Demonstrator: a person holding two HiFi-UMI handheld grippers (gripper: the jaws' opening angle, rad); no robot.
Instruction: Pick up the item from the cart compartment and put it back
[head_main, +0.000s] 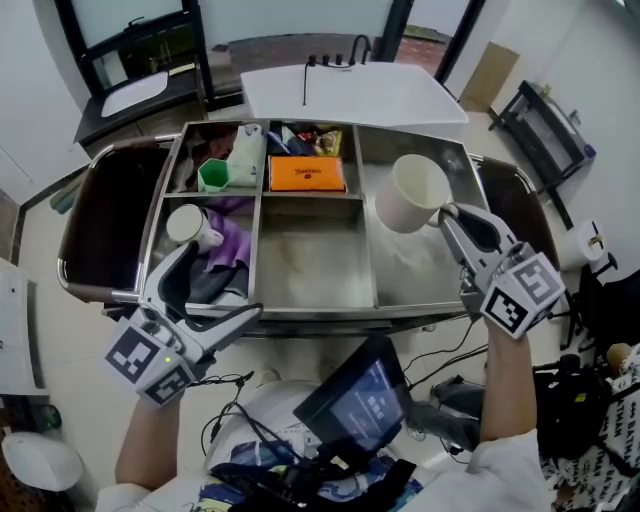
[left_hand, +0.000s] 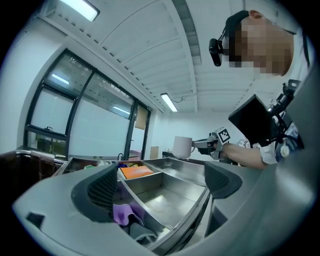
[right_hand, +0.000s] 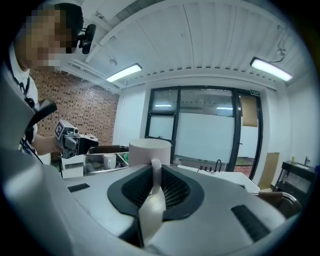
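Observation:
A cream mug (head_main: 412, 192) hangs tilted above the right compartment of the steel cart (head_main: 320, 312). My right gripper (head_main: 447, 213) is shut on the mug's handle. In the right gripper view the handle (right_hand: 155, 180) is pinched between the jaws and the mug body (right_hand: 149, 150) stands beyond them. My left gripper (head_main: 225, 282) is open and holds nothing, at the cart's front left corner. In the left gripper view its jaws (left_hand: 162, 182) frame the empty middle compartment, with the mug (left_hand: 182, 146) and the right gripper (left_hand: 212, 142) in the distance.
The left compartments hold a small white cup (head_main: 190, 224), a purple cloth (head_main: 232, 240), a green cup (head_main: 213, 175) and an orange packet (head_main: 306, 173). A white table (head_main: 350, 95) stands behind the cart. A tablet (head_main: 360, 400) hangs at the person's chest.

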